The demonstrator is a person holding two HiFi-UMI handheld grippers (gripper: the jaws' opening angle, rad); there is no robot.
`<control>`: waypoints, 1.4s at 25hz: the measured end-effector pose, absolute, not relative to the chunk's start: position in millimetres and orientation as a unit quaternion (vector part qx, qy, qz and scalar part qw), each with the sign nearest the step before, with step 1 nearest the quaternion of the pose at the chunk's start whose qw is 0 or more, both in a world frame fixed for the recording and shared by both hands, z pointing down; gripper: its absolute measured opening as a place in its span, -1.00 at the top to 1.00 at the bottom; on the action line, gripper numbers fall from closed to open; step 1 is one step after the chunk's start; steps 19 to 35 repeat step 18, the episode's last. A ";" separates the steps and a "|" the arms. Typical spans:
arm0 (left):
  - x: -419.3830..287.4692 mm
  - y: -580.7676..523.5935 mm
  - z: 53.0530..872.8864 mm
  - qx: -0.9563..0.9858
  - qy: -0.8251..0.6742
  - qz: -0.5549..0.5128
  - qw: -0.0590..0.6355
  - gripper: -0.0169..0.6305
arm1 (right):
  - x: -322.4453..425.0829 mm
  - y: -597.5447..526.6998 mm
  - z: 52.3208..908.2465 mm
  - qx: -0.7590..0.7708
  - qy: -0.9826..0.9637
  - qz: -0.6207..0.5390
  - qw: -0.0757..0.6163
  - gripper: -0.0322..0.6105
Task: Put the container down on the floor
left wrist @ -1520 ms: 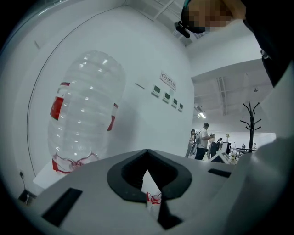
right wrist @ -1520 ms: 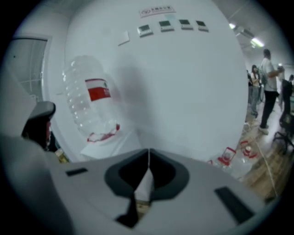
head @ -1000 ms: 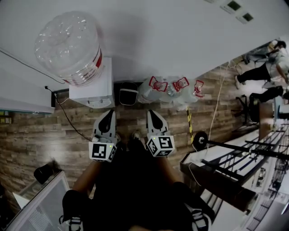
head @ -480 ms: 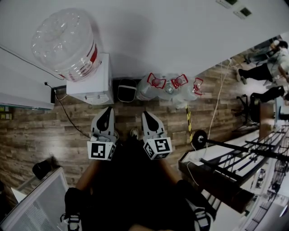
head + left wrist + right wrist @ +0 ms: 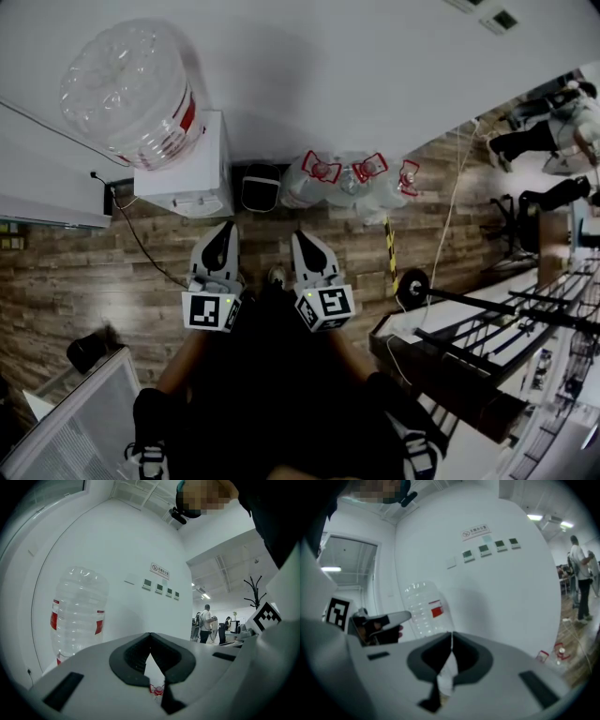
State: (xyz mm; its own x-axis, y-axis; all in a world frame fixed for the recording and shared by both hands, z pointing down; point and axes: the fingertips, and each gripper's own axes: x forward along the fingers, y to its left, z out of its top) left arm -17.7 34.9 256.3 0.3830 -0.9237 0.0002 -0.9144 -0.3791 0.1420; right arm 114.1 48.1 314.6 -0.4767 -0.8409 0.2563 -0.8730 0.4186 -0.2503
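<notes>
Two grippers, both empty-handed.

**Left:** A large clear water bottle [image 5: 127,89] stands neck-down on a white dispenser [image 5: 192,178], ahead and to the left of the left gripper [image 5: 222,234] and well above the wooden floor [image 5: 84,291]. A black cable [image 5: 141,246] trails over the boards to that gripper's left.

**Centre:** The left gripper is held level, its jaws closed tip to tip with nothing between them. The right gripper [image 5: 307,242] is in the same condition, jaws fully together and holding nothing. A dark bin [image 5: 260,190] sits against the wall ahead, between the two tools.

**Right:** Several red-capped bottles [image 5: 352,178] sit bunched on the floor by the wall, ahead and right of the right gripper.

**Finding:** The container may already be down among the bunched bottles, or it may be the bottle on the dispenser. The scene fits either.

**Risks, as judged:**
- The dispenser bottle is wide, smooth and round. Narrow jaws could slide off it, and it would drop from height.
- Its neck is seated in the dispenser, so a sideways pull could tip the whole unit.
- The cable could catch a foot while the person carries a load.
- The floor bottles are light and crowded. A nudge from either tool, or from anything set down beside them, could topple them.
</notes>
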 end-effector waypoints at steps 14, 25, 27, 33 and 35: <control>-19.1 31.3 258.0 0.831 -0.550 -0.044 0.070 0.87 | 111.3 45.5 311.8 0.510 -0.840 0.177 0.049 0.79; -19.7 31.7 257.4 0.832 -0.549 -0.046 0.071 0.87 | 110.3 45.8 310.5 0.511 -0.840 0.175 0.051 0.79; -19.7 31.7 257.4 0.832 -0.549 -0.046 0.071 0.87 | 110.3 45.8 310.5 0.511 -0.840 0.175 0.051 0.79; -19.7 31.7 257.4 0.832 -0.549 -0.046 0.071 0.87 | 110.3 45.8 310.5 0.511 -0.840 0.175 0.051 0.79; -19.7 31.7 257.4 0.832 -0.549 -0.046 0.071 0.87 | 110.3 45.8 310.5 0.511 -0.840 0.175 0.051 0.79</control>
